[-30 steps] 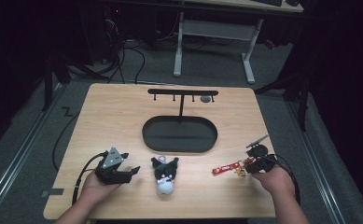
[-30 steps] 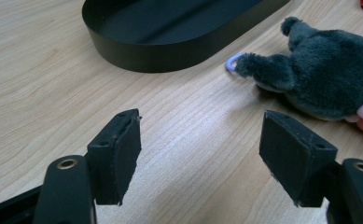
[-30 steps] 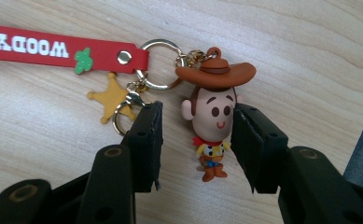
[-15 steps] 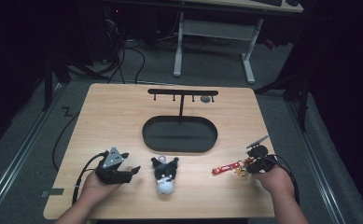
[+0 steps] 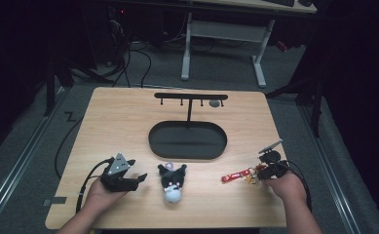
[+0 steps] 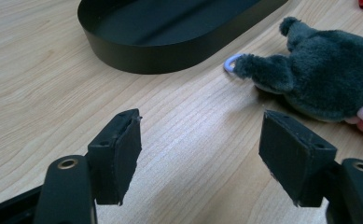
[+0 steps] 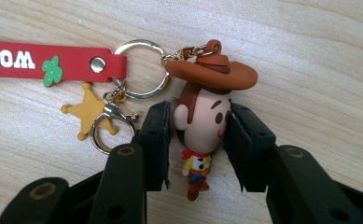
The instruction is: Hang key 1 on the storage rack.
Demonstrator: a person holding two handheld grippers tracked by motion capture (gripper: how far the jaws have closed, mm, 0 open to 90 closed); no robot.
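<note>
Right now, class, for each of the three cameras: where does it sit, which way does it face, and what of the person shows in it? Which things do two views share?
High view: above the person's side, looking forward and down on the table; both forearms enter from the bottom.
Left gripper view: rides the left gripper, facing the plush toy and black tray; jaws apart.
Right gripper view: rides the right gripper, jaws closed on the cowboy keychain.
Shared: plush toy, tray and keychain appear in the high view too.

Wooden table point(image 5: 119, 117) carries tray point(image 5: 187, 141), plush point(image 5: 172, 181), keychain point(image 5: 238, 175).
</note>
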